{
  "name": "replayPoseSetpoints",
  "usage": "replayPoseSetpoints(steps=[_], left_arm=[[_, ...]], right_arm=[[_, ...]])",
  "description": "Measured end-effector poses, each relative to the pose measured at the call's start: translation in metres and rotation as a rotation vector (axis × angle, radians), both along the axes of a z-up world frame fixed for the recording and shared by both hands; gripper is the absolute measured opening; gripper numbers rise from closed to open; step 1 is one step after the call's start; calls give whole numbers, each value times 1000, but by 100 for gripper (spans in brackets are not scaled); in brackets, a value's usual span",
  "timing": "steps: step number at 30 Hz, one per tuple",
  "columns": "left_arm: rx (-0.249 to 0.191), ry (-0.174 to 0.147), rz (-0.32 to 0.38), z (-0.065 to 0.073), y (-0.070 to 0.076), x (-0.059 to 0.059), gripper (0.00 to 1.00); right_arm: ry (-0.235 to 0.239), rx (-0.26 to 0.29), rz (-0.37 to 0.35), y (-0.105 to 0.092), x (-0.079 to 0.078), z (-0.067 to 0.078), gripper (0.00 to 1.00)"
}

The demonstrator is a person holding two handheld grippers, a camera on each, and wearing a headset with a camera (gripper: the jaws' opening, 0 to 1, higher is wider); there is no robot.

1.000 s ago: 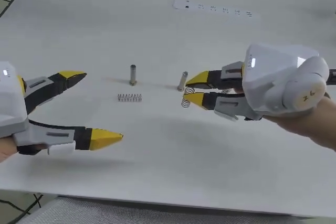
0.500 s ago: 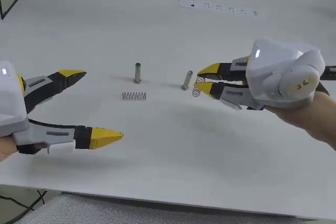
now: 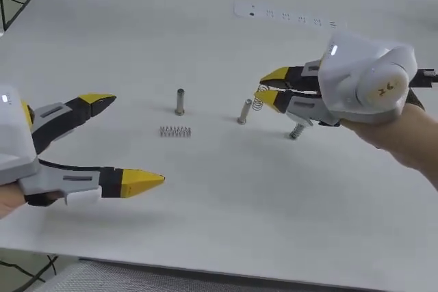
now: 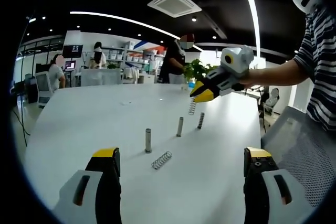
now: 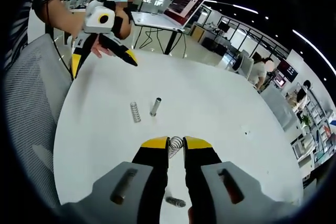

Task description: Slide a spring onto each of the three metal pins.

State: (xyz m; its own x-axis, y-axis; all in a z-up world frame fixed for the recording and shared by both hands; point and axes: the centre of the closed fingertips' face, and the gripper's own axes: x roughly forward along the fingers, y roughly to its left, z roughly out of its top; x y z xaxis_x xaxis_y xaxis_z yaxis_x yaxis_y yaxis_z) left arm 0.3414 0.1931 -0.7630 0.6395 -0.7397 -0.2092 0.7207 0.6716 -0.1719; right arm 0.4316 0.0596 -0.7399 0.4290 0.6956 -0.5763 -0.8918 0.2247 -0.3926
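With the right gripper (image 3: 267, 89) clenched on a spring (image 3: 259, 100) hanging just above and a little beyond the middle pin (image 3: 244, 111), bring the lower open end square over the pin's tip, hold the coil upright, lower slowly, and let go only after threading several turns. Further out, leave the right pin (image 3: 295, 131) alone, already fitted by the look of it, and save the spare spring (image 3: 175, 131) lying on the table (image 3: 219, 223) near the bare left pin (image 3: 180, 101). Hold the wide-open, empty left gripper (image 3: 133, 140) well clear.
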Motion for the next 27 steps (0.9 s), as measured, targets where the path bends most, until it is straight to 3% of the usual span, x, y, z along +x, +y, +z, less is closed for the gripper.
replayPoseSetpoints(steps=[11, 27], left_arm=[[4, 7, 5, 0, 2, 0, 97], [14, 21, 10, -5, 3, -1, 97]], right_arm=[[37, 35, -64, 0, 22, -6, 12], [52, 46, -70, 2, 23, -7, 12]])
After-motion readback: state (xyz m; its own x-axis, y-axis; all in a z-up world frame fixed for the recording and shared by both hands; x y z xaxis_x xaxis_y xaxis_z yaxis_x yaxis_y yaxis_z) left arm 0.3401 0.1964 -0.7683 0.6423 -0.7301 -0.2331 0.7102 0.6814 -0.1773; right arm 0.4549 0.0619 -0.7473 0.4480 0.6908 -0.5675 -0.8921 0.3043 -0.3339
